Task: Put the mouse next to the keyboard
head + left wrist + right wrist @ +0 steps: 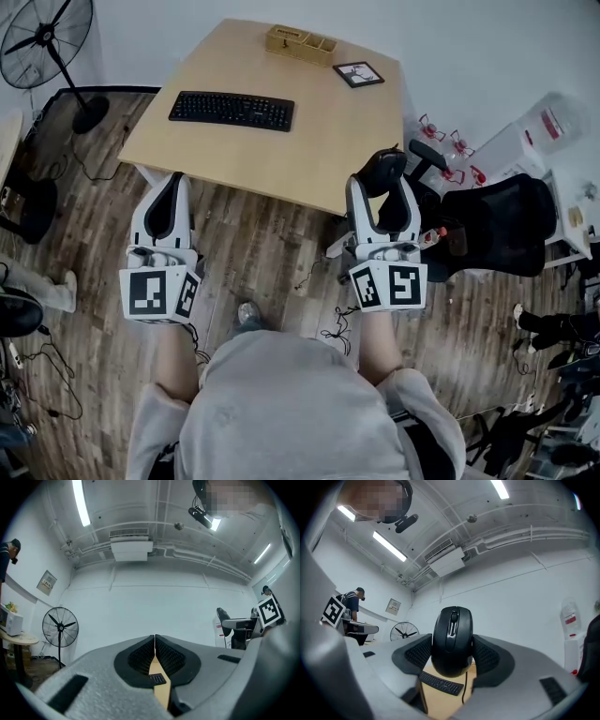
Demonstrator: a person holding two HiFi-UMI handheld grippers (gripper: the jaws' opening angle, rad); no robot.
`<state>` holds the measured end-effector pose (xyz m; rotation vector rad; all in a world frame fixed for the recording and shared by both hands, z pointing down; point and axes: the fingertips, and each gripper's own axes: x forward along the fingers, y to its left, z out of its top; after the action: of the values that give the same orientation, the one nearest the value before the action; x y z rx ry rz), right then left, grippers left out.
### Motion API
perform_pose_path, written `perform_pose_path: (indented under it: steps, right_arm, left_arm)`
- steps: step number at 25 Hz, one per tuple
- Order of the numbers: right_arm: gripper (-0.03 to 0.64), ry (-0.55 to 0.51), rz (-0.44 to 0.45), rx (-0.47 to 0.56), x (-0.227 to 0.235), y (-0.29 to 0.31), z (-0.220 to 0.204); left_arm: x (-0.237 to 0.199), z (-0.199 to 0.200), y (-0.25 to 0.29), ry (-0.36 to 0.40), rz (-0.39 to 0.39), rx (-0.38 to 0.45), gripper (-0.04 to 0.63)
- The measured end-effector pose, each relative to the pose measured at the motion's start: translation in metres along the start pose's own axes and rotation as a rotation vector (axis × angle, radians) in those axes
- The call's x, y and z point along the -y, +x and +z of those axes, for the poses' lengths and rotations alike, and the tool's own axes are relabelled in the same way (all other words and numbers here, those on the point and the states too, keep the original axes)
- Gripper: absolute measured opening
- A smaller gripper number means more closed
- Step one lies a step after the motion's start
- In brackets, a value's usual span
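Left gripper (172,190): jaws pressed together, empty, hovering short of the table (309,164). Keyboard (232,110): flat on the tabletop, left of centre. Right gripper (383,191): clamped on the black mouse (452,639) off the near edge; best carried forward level and lowered just right of the keyboard, cable (464,686) trailing clear.

We see the shiny black plastic mouse (451,641), with its wheel on top and a thin cord hanging down, standing nose up, squeezed in our right gripper (383,184) by the near right corner of the light wooden table (319,150), well apart from the long flat black keyboard (232,110) lying on the table's left part.
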<state>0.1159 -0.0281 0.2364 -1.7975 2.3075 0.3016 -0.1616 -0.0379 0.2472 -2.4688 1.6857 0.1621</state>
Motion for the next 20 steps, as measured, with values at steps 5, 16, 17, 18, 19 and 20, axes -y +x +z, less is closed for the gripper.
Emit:
perform_pose_path:
  steps: [5,16,17,18,19,20]
  right_arm:
    - [0.252,-0.015,-0.046,0.005,-0.012,0.03,-0.004]
    - [0.252,-0.039,-0.11,-0.007,-0.024,0.067,-0.016]
    - [0.252,-0.04,-0.114,-0.01,-0.024,0.069,-0.017]
    - [0.252,-0.041,-0.117,-0.013,-0.024,0.072,-0.018]
    - [0.252,-0.042,-0.119,-0.015,-0.023,0.075,-0.019]
    - [0.252,-0.043,-0.119,-0.017,-0.023,0.078,-0.02]
  left_arm:
    - [-0.036,-0.002,0.024,-0.004,-0.029,0.01,0.011]
    - [-0.078,-0.022,0.059,-0.039,-0.081,0.0,0.011]
    - [-0.08,-0.025,0.061,-0.043,-0.083,-0.004,0.011]
    - [-0.081,-0.027,0.064,-0.048,-0.084,-0.007,0.011]
    - [-0.083,-0.029,0.066,-0.052,-0.085,-0.009,0.011]
    - [-0.084,-0.031,0.068,-0.054,-0.085,-0.011,0.011]
